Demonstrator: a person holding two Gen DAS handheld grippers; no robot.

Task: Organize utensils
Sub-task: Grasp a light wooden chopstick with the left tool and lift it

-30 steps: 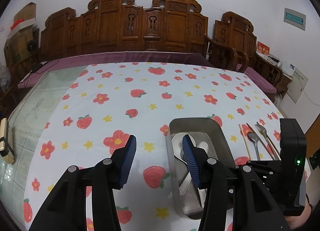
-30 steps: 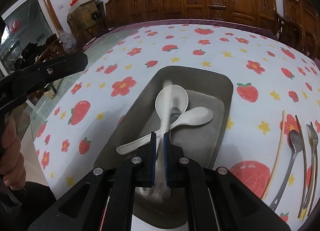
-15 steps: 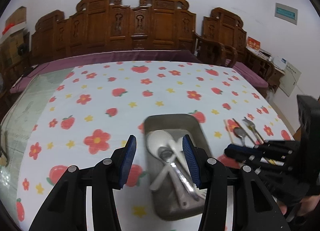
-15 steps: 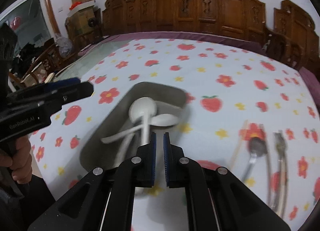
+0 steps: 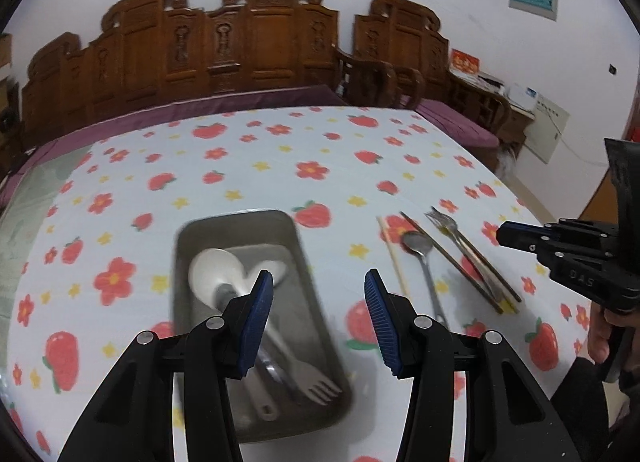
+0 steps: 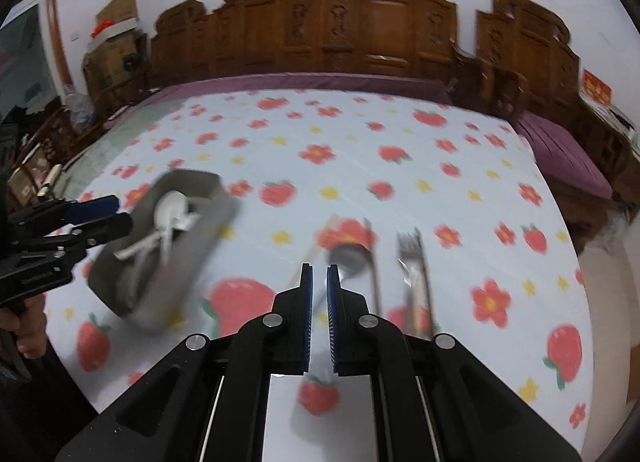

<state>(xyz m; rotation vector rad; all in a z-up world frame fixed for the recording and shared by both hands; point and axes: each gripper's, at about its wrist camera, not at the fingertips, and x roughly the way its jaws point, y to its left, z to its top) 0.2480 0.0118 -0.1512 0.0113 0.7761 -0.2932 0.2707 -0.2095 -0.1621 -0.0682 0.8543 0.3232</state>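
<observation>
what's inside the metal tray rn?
In the metal tray: white spoon, white fork, and a metal utensil under them. The left gripper covers part; the count is unclear.

- I count one metal tray (image 5: 240, 216) on the surface.
- In it I see two white spoons (image 5: 216, 270) and one white fork (image 5: 316, 386); one metal handle lies among them, too blurred for me to name.
- Beside the tray, I count one metal spoon (image 5: 418, 246).
- One pale chopstick (image 5: 394, 262), plus at least one dark chopstick (image 5: 448, 258).
- Metal forks (image 5: 442, 222): one for certain, possibly two overlapping; I can't separate them.
- Two sets of tongs: the left tongs (image 5: 318, 282) and the right tongs (image 6: 319, 274).
</observation>
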